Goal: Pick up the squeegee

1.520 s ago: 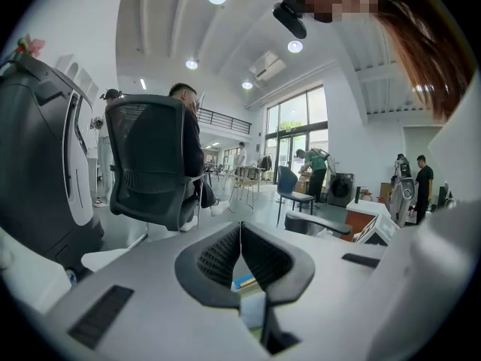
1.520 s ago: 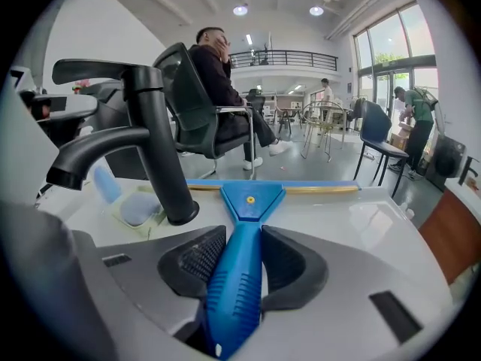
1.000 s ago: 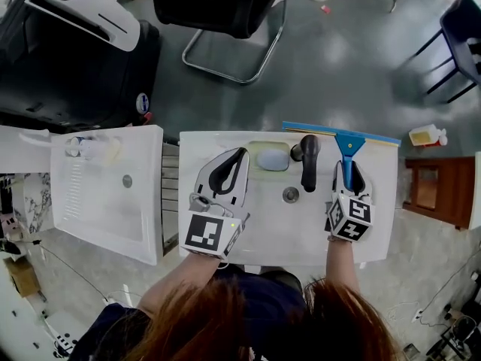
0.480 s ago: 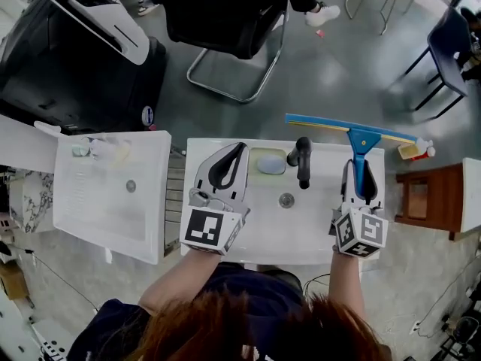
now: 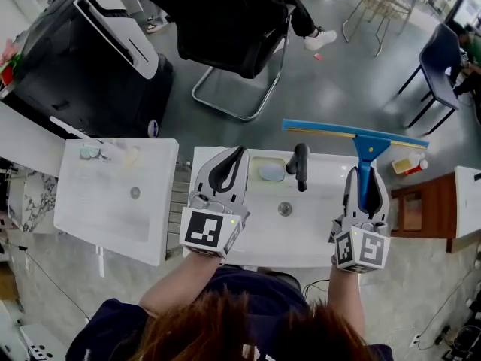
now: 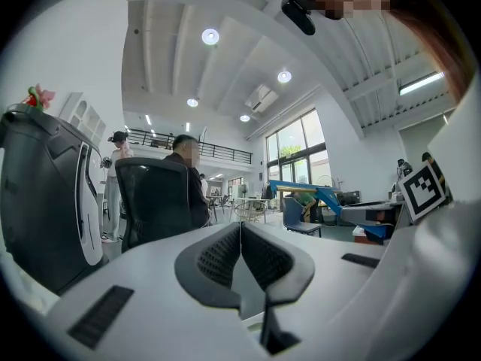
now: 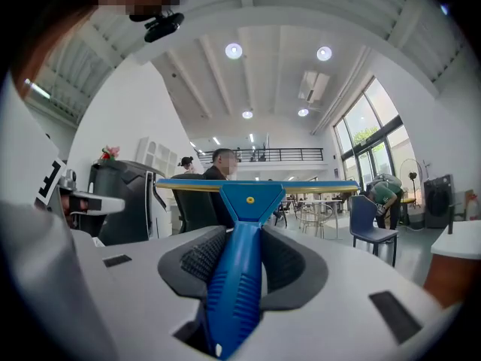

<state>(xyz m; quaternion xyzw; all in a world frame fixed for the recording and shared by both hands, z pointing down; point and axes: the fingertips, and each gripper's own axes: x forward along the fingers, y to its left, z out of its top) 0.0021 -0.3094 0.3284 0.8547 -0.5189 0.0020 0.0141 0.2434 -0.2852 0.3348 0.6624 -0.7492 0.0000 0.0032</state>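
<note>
My hair [image 5: 248, 326] is reddish brown, and I wear a dark blue top [image 5: 105, 333]. My left gripper [image 5: 242, 153] and my right gripper [image 5: 367, 173] have smooth, light grey shells that get narrow at the front. Inside each one sit black pads [image 6: 214, 258] with lots of little ridges. Flat black slots [image 6: 101, 316] mark the grey tops. At the back of each gripper is a cube [image 5: 212, 232] covered in black and white square patterns.

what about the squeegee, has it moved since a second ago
Yes. The squeegee, held in the right hand-held gripper, has lifted off the sink; its blade shows beyond the sink's back edge.
</note>
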